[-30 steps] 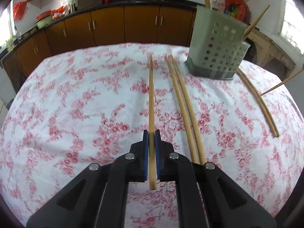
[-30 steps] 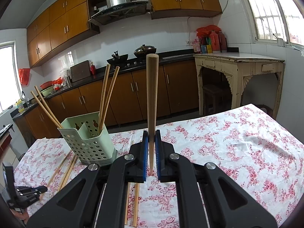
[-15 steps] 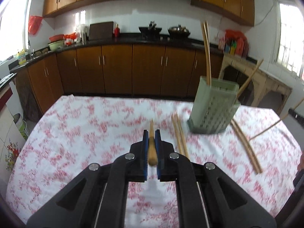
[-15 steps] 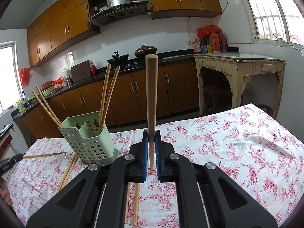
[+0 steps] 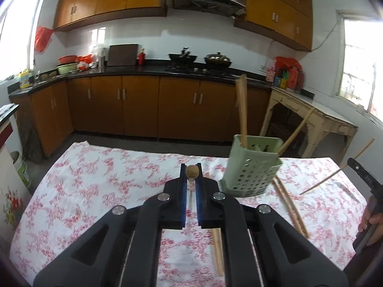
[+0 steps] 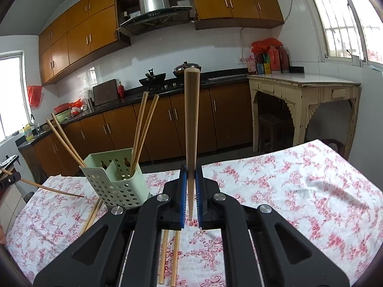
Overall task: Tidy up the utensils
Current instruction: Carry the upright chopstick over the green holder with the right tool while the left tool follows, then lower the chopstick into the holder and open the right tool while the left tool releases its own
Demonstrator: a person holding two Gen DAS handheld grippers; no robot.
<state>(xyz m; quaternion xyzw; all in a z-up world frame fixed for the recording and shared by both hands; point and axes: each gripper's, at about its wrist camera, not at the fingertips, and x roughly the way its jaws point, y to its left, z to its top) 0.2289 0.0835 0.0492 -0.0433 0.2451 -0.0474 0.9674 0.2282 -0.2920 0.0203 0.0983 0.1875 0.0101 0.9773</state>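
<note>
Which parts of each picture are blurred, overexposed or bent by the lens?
Left wrist view: tablecloth smeared by motion blur; windows blown out white; cabinets bowed by the fisheye. Right wrist view: sharp; window glares; held chopstick looms large, its tip narrowing into the right gripper.

The left gripper [image 5: 191, 179] is clamped on a chopstick [image 5: 192, 171] seen end-on, above the floral-clothed bench [image 5: 100, 186]. The green perforated holder [image 5: 252, 167] stands right of it, loose chopsticks [image 5: 290, 210] lying just beside it.
</note>
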